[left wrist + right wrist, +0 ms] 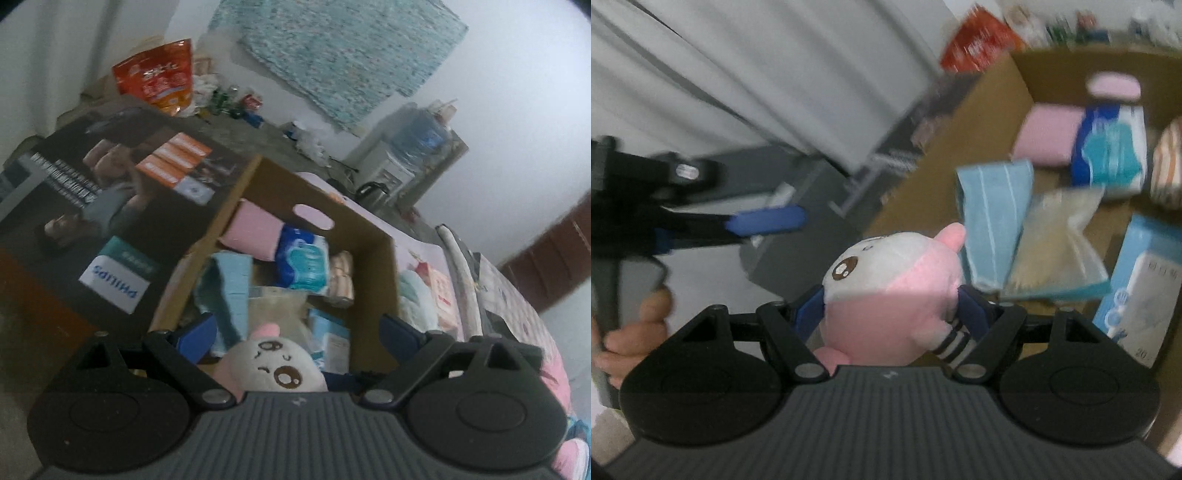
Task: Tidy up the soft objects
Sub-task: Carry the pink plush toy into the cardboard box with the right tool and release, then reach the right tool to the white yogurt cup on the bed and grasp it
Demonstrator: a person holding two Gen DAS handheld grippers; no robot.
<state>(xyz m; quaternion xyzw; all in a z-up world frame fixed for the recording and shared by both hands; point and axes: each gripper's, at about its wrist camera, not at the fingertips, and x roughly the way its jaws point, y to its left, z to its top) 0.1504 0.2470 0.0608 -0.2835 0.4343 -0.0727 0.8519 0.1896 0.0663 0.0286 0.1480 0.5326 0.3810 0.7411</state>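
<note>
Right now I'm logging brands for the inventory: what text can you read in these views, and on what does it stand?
"PHILIPS", upside down, on the white label of the dark box.
White lines on that box: too blurred to read.
Red snack bag: characters unreadable.
"20" on the light blue packet; the rest is blurred.

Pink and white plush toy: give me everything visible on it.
The round pink and white plush toy looks soft and fuzzy: white face with brown embroidered eyes, pink body, a pink ear stub on top, a navy-and-white striped limb at its side. The right hand-held gripper squeezes it between its blue pads, above the open cardboard box. The left view shows its face.
</note>
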